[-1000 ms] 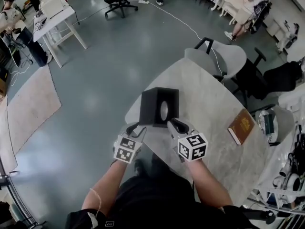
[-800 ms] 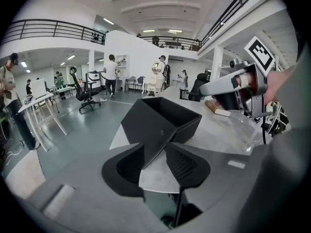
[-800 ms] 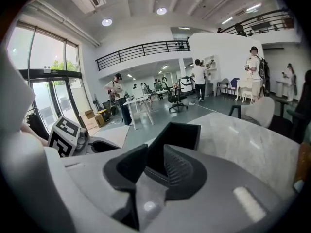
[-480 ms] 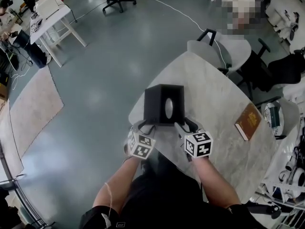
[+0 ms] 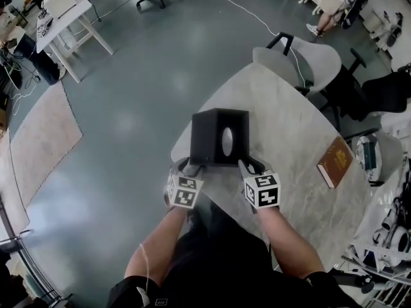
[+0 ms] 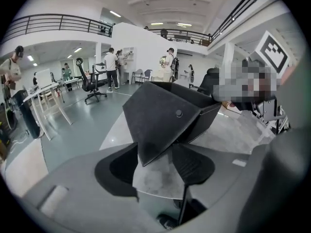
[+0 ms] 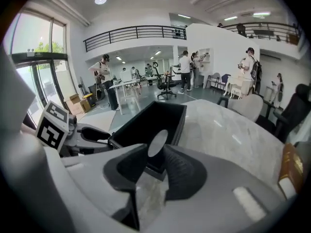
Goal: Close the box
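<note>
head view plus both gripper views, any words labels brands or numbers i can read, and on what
No text can be read in any view.
Brown book: cover print too small and blurred to read.
Marker cubes: black-and-white square patterns only, no words.
Black box: no print shows.

Pale marble table [image 5: 289, 133] with a brown book [image 5: 334, 162] lying flat near its right edge. There's a grey chair [image 5: 302, 59] pushed up at the far side. Off to the left, a white desk [image 5: 64, 8] and a tan rug [image 5: 38, 140] sit on the glossy grey floor [image 5: 148, 88].
</note>
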A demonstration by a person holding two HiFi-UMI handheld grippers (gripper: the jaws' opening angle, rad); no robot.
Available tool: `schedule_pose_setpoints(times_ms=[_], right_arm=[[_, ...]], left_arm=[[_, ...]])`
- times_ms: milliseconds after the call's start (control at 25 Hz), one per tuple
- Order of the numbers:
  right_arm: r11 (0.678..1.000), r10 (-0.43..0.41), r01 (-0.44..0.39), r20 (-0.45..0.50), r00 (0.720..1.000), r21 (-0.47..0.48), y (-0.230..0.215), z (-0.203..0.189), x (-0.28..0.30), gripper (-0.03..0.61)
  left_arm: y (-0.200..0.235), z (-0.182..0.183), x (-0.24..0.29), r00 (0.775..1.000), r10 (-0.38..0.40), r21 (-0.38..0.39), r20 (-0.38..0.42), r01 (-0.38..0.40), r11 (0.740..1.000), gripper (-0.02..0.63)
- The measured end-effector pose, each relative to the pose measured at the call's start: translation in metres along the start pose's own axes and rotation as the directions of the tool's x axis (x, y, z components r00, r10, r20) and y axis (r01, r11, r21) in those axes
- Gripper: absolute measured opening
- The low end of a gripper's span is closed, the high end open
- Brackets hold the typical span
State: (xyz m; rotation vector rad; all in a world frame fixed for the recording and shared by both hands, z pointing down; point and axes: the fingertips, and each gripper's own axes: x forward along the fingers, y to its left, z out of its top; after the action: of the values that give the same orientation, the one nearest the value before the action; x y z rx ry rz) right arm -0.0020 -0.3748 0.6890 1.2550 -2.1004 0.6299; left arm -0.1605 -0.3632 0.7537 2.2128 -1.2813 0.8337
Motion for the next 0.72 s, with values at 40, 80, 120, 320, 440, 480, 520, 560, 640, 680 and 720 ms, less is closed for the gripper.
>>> schedule_pose_setpoints(times_ms=[40, 80, 120, 320, 440, 480, 520, 560, 640, 680, 720], right_arm=[[1.000, -0.014, 0.014, -0.004, 1.000, -0.020, 0.000, 0.000, 0.001, 0.109], [0.999, -0.026, 0.025, -0.009, 1.000, -0.039, 0.000, -0.001, 0.001, 0.109], [0.998, -0.035, 0.034, -0.014, 0.999, -0.057, 0.000, -0.001, 0.002, 0.109], [0.995, -0.041, 0.039, -0.019, 0.999, -0.090, 0.001, -0.002, 0.000, 0.107], [0.996, -0.037, 0.036, -0.014, 0.999, -0.080, 0.002, -0.003, -0.002, 0.107], [0.996, -0.037, 0.036, -0.012, 0.999, -0.078, 0.003, -0.003, -0.002, 0.107], [0.996, -0.037, 0.036, -0.010, 0.999, -0.077, 0.003, -0.003, -0.002, 0.107], [0.996, -0.038, 0.038, -0.008, 0.999, -0.077, 0.003, -0.003, -0.002, 0.107], [0.996, -0.041, 0.041, -0.002, 0.999, -0.079, 0.003, -0.002, -0.002, 0.101], [0.996, -0.042, 0.042, 0.001, 0.999, -0.078, 0.003, -0.002, -0.002, 0.093], [0.996, -0.043, 0.043, 0.004, 0.999, -0.076, 0.002, -0.001, -0.002, 0.089]], left_arm=[[0.002, 0.001, -0.001, 1.000, 0.003, -0.015, 0.011, -0.003, 1.000, 0.233], [0.004, 0.003, -0.002, 1.000, 0.008, -0.028, 0.021, -0.007, 1.000, 0.236], [0.005, 0.004, -0.004, 1.000, 0.014, -0.043, 0.027, -0.013, 0.999, 0.238], [0.013, 0.003, -0.014, 0.999, 0.030, -0.152, 0.040, -0.024, 0.988, 0.281], [0.016, 0.002, -0.019, 0.999, 0.023, -0.195, 0.044, -0.014, 0.981, 0.304], [0.016, 0.002, -0.021, 0.999, 0.017, -0.207, 0.048, -0.007, 0.978, 0.304], [0.017, 0.004, -0.023, 0.999, 0.009, -0.223, 0.053, 0.003, 0.975, 0.304], [0.017, 0.005, -0.024, 0.998, 0.000, -0.241, 0.058, 0.014, 0.970, 0.304], [0.018, 0.008, -0.028, 0.998, -0.018, -0.275, 0.068, 0.036, 0.961, 0.304], [0.018, 0.009, -0.030, 0.997, -0.025, -0.284, 0.073, 0.045, 0.958, 0.302], [0.018, 0.010, -0.031, 0.996, -0.031, -0.284, 0.079, 0.052, 0.957, 0.302]])
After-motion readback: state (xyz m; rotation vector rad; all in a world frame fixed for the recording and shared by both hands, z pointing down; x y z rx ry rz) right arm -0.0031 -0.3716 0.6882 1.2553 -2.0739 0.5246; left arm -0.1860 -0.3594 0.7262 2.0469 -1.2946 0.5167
